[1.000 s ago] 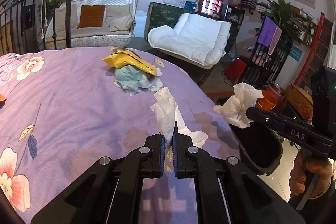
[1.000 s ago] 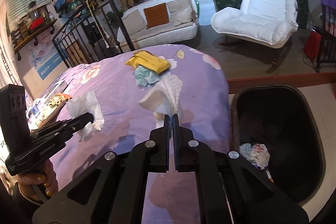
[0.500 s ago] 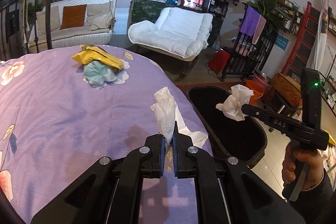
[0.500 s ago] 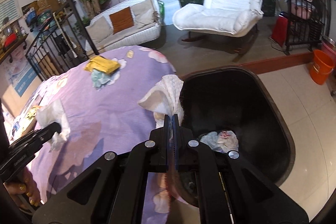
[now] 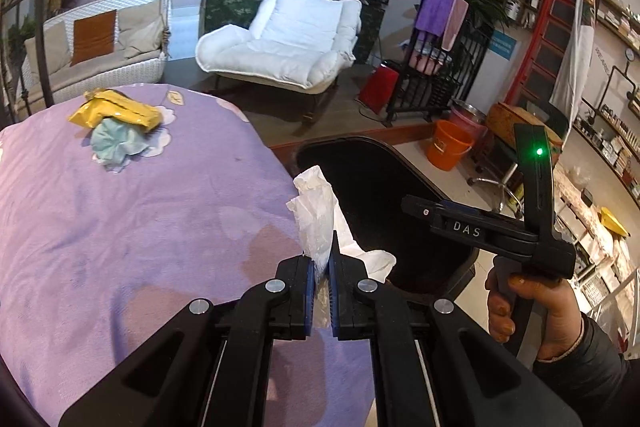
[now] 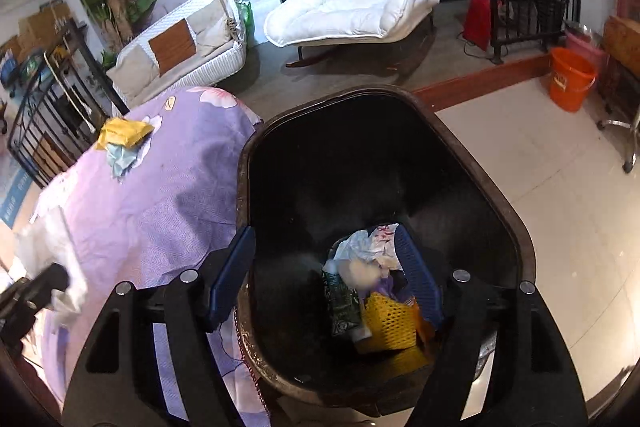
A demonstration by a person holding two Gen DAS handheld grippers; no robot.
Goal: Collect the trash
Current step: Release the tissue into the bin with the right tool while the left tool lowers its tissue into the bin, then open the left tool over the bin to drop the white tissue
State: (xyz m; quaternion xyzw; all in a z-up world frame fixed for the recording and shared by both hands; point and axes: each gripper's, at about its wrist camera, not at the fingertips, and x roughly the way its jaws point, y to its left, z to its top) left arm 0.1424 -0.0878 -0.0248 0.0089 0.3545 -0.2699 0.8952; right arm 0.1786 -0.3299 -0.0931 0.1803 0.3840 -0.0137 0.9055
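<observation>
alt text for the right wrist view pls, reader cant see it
The right gripper, whose jaws have just been opening, hangs open and empty over a black trash bin holding crumpled paper, a yellow net and wrappers. Left of the bin, a purple floral cover carries a yellow packet on a pale blue tissue.

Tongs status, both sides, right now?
Left tongs: shut on the white tissue.
Right tongs: open, jaws just opened, nothing between them; they hang over the black bin.

White padded armchair [image 5: 288, 43], wicker swing sofa [image 5: 100, 39], glossy tiled floor [image 6: 580, 227]
</observation>
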